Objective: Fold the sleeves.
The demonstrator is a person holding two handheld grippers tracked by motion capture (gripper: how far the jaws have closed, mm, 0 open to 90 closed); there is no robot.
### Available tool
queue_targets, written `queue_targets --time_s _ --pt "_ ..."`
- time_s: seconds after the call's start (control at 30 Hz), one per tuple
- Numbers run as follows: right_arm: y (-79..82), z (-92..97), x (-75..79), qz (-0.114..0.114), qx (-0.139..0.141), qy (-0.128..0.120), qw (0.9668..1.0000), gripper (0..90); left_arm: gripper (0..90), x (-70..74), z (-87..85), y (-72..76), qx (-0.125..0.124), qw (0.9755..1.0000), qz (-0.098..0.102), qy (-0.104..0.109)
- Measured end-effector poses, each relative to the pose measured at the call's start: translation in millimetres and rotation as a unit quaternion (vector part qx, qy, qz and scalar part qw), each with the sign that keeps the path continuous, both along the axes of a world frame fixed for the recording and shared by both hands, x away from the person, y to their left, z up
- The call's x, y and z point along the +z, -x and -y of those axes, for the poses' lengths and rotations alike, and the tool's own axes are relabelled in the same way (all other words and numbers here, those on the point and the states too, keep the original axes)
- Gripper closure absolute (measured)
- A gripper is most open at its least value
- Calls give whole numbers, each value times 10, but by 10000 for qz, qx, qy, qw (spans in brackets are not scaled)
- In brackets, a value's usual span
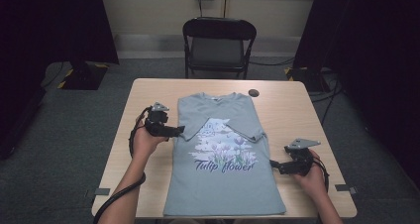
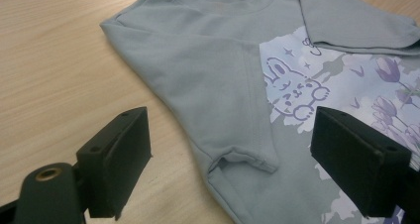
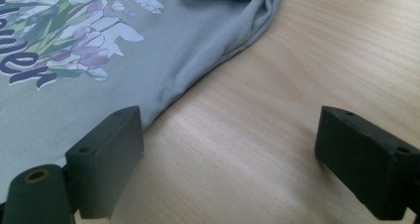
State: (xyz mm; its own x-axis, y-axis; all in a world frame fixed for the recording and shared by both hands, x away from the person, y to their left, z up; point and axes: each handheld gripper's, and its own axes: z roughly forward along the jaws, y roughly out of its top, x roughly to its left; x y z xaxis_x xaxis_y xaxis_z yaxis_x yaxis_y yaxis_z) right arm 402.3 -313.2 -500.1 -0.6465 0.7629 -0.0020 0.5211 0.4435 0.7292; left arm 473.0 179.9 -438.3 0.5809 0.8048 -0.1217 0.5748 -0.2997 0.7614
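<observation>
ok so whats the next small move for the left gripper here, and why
Probably ease the left gripper down and close on the folded sleeve. Its jaws stand open with the sleeve's hem between them, untouched, so the t-shirt is not yet gripped.

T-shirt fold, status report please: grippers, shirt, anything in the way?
Left hand-held gripper open at folded-in sleeve. Right hand-held gripper open, beside the T-shirt edge. Shirt flat, unheld. Nothing in the way.

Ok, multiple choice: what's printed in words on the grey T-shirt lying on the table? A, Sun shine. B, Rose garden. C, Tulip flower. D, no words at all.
C: in the high view the T-shirt reads "Tulip flower" in dark purple script below the printed tulips.
</observation>
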Motion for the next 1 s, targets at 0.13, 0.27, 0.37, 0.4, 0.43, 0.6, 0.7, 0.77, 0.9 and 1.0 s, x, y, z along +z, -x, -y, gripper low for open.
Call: queue_targets --time_s 0.13,0.27,0.37,0.4,0.43,0.6,0.7,0.77,0.9,1.0 --pt "0 0 0 0 0 0 10000 111 153 -26 -18 25 -12 10000 -10 -2" --pt "0 0 0 -2 -1 0 10000 111 153 -50 -31 51 -32 10000 -16 -8" --pt "0 0 0 1 1 1 10000 111 153 -68 -42 72 -36 10000 -8 8" --pt "0 0 0 0 0 0 10000 111 153 -75 -48 79 -28 10000 -15 -2" --pt "0 0 0 0 0 0 10000 111 153 -83 -53 86 -32 10000 -7 20" --pt "0 0 0 -2 -1 0 10000 111 153 -108 -83 126 -45 10000 -18 19" --pt "0 0 0 -1 0 0 10000 111 153 -125 -96 148 -41 10000 -20 21" --pt "0 0 0 0 0 0 10000 111 153 -138 -104 160 -41 10000 -8 36" --pt "0 0 0 0 -1 0 10000 111 153 -165 -121 185 -50 10000 -16 31" --pt "0 -1 0 0 -5 1 10000 111 153 -193 -132 202 -38 10000 -39 41"
